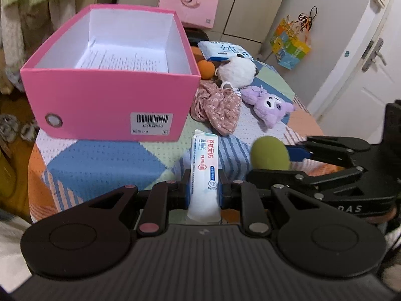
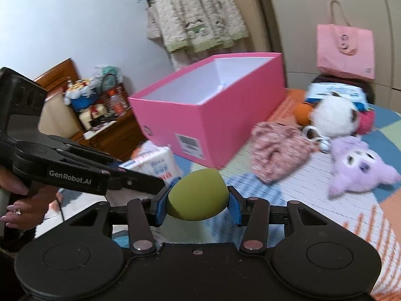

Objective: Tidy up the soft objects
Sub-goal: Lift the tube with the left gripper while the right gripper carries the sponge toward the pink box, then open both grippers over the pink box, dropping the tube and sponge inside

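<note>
My left gripper (image 1: 204, 190) clamps a white wet-wipe pack (image 1: 203, 165); my right gripper (image 2: 198, 200) squeezes a green sponge egg (image 2: 198, 195). Both hang above the near edge of the patchwork-covered table (image 1: 100, 160), before the open pink box (image 1: 112, 95) at its left edge.

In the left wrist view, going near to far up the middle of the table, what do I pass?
wet wipe packet in the left gripper → floral cloth → white plush → blue tissue pack
</note>
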Motion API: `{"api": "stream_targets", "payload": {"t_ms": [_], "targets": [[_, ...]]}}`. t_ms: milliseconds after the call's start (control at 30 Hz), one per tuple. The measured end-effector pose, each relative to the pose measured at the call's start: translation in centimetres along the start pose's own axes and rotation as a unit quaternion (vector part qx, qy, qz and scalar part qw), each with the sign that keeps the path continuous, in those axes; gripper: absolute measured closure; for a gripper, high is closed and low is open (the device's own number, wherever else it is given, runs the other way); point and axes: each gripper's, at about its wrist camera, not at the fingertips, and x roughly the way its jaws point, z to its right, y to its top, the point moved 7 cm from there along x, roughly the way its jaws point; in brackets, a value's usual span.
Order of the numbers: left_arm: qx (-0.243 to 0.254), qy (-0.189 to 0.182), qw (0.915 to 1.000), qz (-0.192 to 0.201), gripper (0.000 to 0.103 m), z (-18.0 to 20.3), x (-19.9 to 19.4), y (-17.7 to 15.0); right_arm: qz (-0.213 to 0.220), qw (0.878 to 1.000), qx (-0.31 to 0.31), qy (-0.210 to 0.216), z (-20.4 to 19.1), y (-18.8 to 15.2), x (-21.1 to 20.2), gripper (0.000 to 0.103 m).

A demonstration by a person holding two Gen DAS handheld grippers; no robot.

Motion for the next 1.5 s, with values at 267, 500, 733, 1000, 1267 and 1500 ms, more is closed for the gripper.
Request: {"api": "stream_targets", "payload": {"t_ms": [267, 500, 733, 1000, 1267, 1500], "targets": [[0.0, -0.015, 0.9999, -0.001, 0.085, -0.9, -2.5, 1.7, -0.008, 0.999, -0.032, 0.029, -2.3, 3.3, 0.6, 0.05], [0.008, -0.013, 0.9994, 0.031, 0.085, -1.7, -4.2, 5.6, 0.011, 0.997, -0.059, 0.048, -2.7, 7.9, 1.1, 0.05], [0.008, -0.031, 0.9979, 0.057, 0.085, -3.8, -3.1, 10.6, 0.041, 0.996, -0.081, 0.021, 0.1, 13.0, 2.4, 0.05], [0.001, -0.015, 0.9984, 0.054, 0.085, -7.4, 1.9, 17.9, -0.003, 0.993, -0.118, -0.03, 3.6, 17.6, 7.6, 0.05], [-0.047, 0.018, 0.9983, 0.029, 0.085, -12.6, 9.6, 23.5, -0.097, 0.978, -0.178, -0.048, 6.9, 22.3, 15.7, 0.05], [-0.087, 0.04, 0.9952, 0.023, 0.085, -15.9, 13.5, 25.0, -0.136, 0.967, -0.21, -0.045, 8.1, 22.8, 19.9, 0.05]]}}
